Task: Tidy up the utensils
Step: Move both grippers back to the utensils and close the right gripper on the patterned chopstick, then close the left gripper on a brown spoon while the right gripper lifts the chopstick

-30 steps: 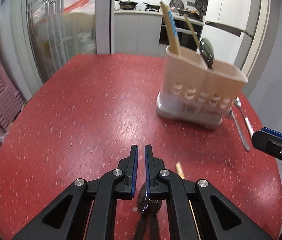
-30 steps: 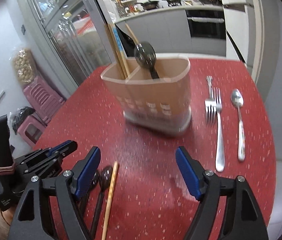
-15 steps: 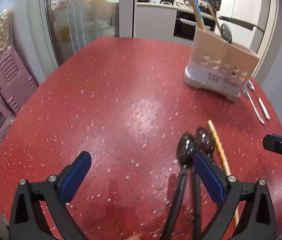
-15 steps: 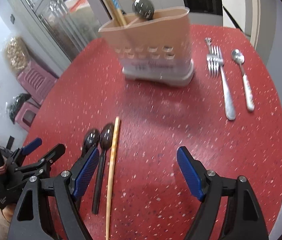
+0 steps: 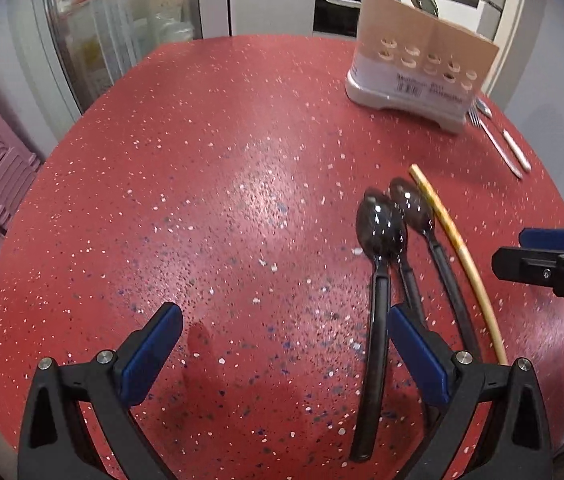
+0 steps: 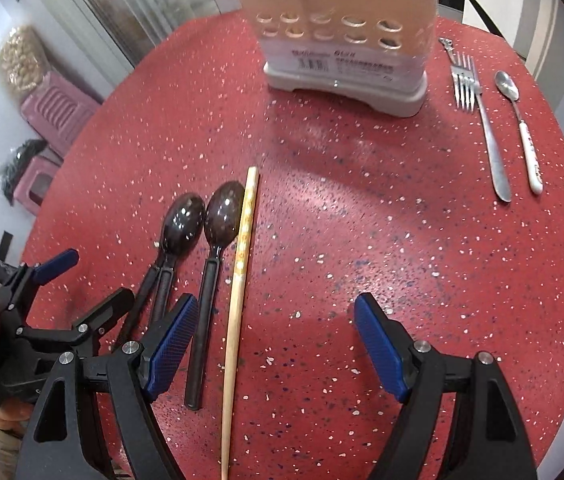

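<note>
Black plastic spoons (image 6: 186, 224) are lying at ten o'clock of the right gripper (image 6: 274, 344), touching a wooden chopstick (image 6: 238, 280). Both the left gripper (image 5: 282, 344) and the right are hovering wide open, holding nothing. Judged best: be straddling one handle only, clearing its neighbours. The beige holder (image 6: 341, 40) is standing at twelve o'clock, fork (image 6: 481, 120) and spoon (image 6: 521, 120) at two.

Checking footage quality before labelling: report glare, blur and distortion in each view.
Left wrist view: ceiling light glares off the red table; black spoons sharp; utensil holder slightly soft; fisheye bends the table's edge. Right wrist view: fainter sheen below the holder, chopstick and fork crisp.
</note>
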A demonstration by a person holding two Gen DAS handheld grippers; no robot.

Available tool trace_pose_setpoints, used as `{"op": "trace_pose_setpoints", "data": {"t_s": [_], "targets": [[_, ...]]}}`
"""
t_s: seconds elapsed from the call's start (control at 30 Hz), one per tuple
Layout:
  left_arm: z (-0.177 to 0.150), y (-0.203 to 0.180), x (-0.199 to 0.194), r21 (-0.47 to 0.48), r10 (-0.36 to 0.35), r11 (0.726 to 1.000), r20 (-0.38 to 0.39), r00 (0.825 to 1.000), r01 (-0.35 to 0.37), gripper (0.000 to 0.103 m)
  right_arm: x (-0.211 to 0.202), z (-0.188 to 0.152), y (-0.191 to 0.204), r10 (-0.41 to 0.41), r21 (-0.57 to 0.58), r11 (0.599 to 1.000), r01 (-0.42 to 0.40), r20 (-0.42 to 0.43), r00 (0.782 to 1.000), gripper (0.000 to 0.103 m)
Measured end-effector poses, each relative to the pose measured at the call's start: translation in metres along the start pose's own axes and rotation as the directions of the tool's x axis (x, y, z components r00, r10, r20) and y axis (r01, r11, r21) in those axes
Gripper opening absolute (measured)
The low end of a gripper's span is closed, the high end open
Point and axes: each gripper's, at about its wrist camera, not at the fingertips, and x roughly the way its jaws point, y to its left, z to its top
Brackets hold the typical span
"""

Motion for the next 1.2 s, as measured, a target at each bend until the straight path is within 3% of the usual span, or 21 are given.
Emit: {"op": "trace_pose_setpoints", "data": {"t_s": [0.1,0.4,0.7,0.87,0.93,1.0,1.2], "targets": [[-0.005,-0.002,0.003,0.014,-0.003,1.000,-0.013,1.000,0.004,0.103,0.005,0.001,0.005,-0.012,-0.018,1.000,0.011,-0.019,1.000,0.081],[-0.005,-0.006,0.006,0.037,0.000,0.999,-0.025,1.000,0.001,0.103,0.021,0.010,0.024,-0.070,-0.073,0.995,0.066,-0.051,0.996,0.057],[0.000,-0.006,0.009,0.057,0.004,0.998,-0.032,0.999,-0.002,0.103,0.033,0.016,0.052,-0.183,-0.188,0.968,0.169,-0.060,0.981,0.051],[0.009,-0.010,0.013,0.068,-0.002,0.998,-0.050,0.999,0.006,0.103,0.034,0.018,0.058,-0.176,-0.207,0.965,0.160,-0.062,0.982,0.038],[0.013,-0.013,0.014,0.081,-0.021,0.996,-0.059,0.998,0.026,0.103,0.033,0.016,0.050,-0.170,-0.209,0.966,0.154,-0.060,0.984,0.021],[0.019,-0.019,0.014,0.103,-0.021,0.994,-0.067,0.998,0.028,0.103,0.030,0.016,0.045,-0.160,-0.205,0.968,0.145,-0.059,0.985,0.012],[0.032,-0.034,0.018,0.160,-0.054,0.985,-0.105,0.993,0.071,0.092,0.026,0.019,0.029,-0.087,-0.160,0.984,0.077,-0.058,0.995,0.008]]}}
